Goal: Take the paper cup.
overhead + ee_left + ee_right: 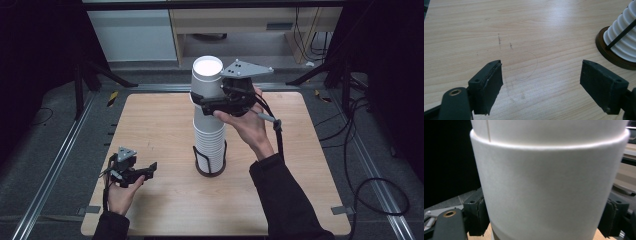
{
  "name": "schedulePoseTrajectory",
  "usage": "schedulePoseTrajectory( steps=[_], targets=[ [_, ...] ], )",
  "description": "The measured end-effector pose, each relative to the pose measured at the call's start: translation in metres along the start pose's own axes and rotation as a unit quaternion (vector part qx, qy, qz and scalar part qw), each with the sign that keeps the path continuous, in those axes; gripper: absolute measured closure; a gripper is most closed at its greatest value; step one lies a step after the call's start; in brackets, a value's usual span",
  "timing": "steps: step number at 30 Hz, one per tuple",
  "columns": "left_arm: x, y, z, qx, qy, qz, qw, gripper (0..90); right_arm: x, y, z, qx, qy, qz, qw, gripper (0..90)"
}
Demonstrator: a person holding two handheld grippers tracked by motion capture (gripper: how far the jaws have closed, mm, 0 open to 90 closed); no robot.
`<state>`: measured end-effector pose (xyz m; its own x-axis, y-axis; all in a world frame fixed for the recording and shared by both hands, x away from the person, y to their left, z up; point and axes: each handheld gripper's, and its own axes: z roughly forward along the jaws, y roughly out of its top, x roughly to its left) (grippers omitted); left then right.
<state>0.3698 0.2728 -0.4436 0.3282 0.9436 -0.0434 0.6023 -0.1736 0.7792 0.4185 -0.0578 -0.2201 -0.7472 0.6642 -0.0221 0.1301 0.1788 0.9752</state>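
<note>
Stack of white paper cups (209, 125) upright in a wire holder (210, 169) mid-table, right gripper (206, 100) pinching its top cup (207, 80); left gripper (541, 83) spread wide over bare table (524, 30); right gripper view: jaws pressed against the cup wall (546, 195).

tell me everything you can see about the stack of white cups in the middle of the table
The stack of cups is a tall column of white, paper-looking cups nested mouth up, their rims forming ridges down its lower part. It stands upright in a round dark holder with thin black wire uprights, near the middle of the wooden table. The top cup sits higher, its white inside showing. The right gripper has its jaws closed on either side of that cup's wall.
</note>
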Motion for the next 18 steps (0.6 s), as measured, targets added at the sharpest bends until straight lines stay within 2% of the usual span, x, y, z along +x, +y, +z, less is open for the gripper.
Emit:
schedulePoseTrajectory(
  steps=[12,18],
  targets=[
    [-0.001,0.000,0.000,0.000,-0.003,0.002,1.0000,17.6,-0.001,0.019,-0.012,-0.024,-0.002,-0.004,0.9997,16.6],
    [-0.001,0.000,0.000,0.000,-0.004,0.003,1.0000,17.7,-0.006,0.019,-0.024,-0.022,-0.011,-0.010,0.9997,16.5]
  ],
)
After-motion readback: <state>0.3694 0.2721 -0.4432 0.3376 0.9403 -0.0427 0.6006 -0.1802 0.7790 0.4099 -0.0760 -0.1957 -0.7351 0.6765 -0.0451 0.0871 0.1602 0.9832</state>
